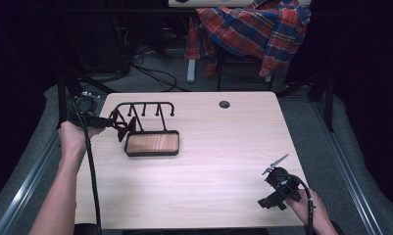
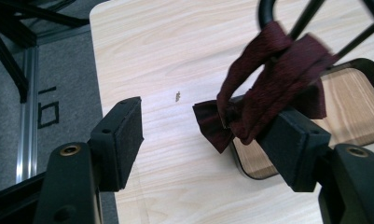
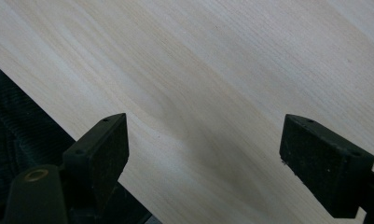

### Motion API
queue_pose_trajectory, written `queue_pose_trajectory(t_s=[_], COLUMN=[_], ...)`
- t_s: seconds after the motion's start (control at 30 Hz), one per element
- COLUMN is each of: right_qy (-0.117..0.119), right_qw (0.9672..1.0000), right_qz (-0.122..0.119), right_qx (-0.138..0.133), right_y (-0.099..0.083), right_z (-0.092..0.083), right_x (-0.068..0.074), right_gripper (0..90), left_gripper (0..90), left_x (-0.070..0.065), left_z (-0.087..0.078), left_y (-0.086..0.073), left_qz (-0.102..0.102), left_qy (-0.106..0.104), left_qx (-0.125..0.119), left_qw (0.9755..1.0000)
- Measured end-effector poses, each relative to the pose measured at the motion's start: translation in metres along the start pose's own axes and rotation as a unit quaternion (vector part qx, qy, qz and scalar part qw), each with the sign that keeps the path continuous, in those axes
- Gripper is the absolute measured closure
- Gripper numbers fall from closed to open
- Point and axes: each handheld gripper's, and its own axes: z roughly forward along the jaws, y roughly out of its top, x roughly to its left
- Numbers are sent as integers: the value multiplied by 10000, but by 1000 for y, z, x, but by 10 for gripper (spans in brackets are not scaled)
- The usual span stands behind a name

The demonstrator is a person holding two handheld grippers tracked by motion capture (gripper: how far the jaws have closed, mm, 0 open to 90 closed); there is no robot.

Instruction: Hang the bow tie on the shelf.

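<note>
Light wood surface (image 1: 208, 161) in a dark room, with a plaid shirt (image 1: 253, 27) draped over a chair at the back. A dark red bow tie (image 2: 268, 88) hangs on the left end of a black hook rack (image 1: 145, 110), which stands on a wooden tray base (image 1: 152, 143). The left gripper (image 2: 208, 135) has its fingers spread apart, not pinching; the bow tie just rests against one finger (image 2: 294, 147). The right gripper (image 3: 203, 154) sits at the near right corner, its fingers wide open over bare wood.
</note>
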Motion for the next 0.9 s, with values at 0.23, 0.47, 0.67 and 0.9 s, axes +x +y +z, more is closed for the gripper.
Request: queue_pose_trajectory(t_s=[0.23, 0.47, 0.67, 0.9], right_qy=[1, -8, -10, -2], right_qw=[10000, 10000, 10000, 10000], right_qz=[-1, 3, 0, -2], right_qx=[1, 6, 8, 4], right_y=[0, 0, 0, 0], right_z=[0, 0, 0, 0], right_x=[0, 0, 0, 0], right_gripper=[155, 154, 155, 154], left_gripper=[277, 274, 273, 265], left_x=[-1, -2, -2, -2], left_z=[-7, -17, -23, -21], left_y=[-1, -1, 2, 5], left_qz=[39, 91, 94, 27], left_qy=[-17, 51, 137, 150], left_qx=[-24, -245, -381, -422], left_qw=[10000, 9996, 9991, 9990])
